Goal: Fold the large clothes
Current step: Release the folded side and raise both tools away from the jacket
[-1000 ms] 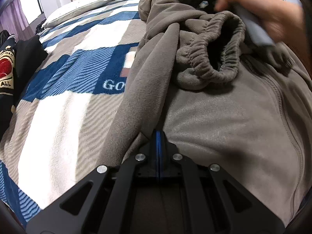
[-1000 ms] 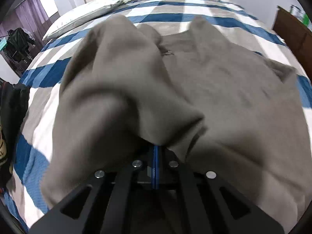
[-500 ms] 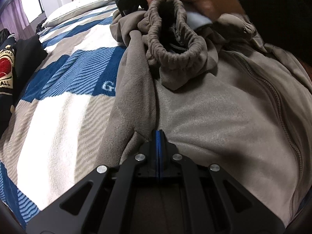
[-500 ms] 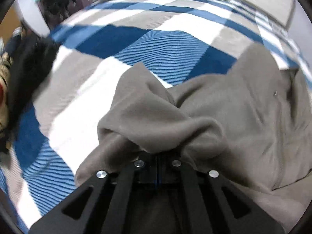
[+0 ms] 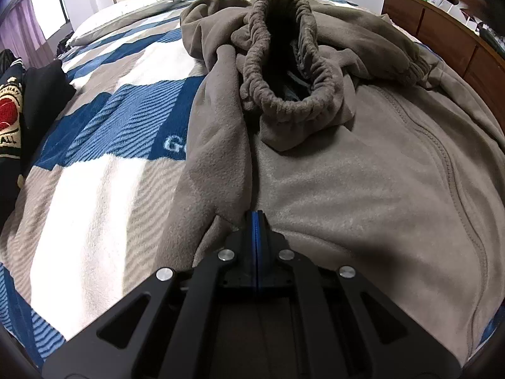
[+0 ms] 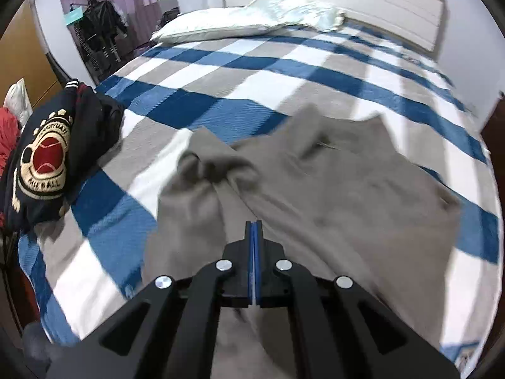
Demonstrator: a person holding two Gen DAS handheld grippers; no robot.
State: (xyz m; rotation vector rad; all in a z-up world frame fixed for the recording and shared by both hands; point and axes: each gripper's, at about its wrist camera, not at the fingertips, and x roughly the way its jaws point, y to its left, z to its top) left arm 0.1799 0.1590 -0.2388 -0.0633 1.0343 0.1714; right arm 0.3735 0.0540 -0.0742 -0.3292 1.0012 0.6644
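A large grey fleece zip jacket [image 5: 363, 173] lies spread on the bed, also in the right wrist view [image 6: 331, 195]. Its sleeve is folded over the body, the elastic cuff [image 5: 284, 63] lying open on top. My left gripper [image 5: 256, 218] is shut on the jacket's left edge at the hem. My right gripper [image 6: 253, 225] is shut with nothing between its fingers, held above the jacket.
The bed has a blue, white and grey checked blanket [image 5: 104, 145]. A black jacket with a red baseball patch [image 6: 47, 158] lies at the bed's left edge. Pillows [image 6: 246, 22] sit by the headboard. A wooden dresser [image 5: 442, 31] stands to the right.
My right gripper carried the sleeve across the body, let it go and lifted away. The cuff now lies on the jacket. My left gripper has stayed clamped on the hem.
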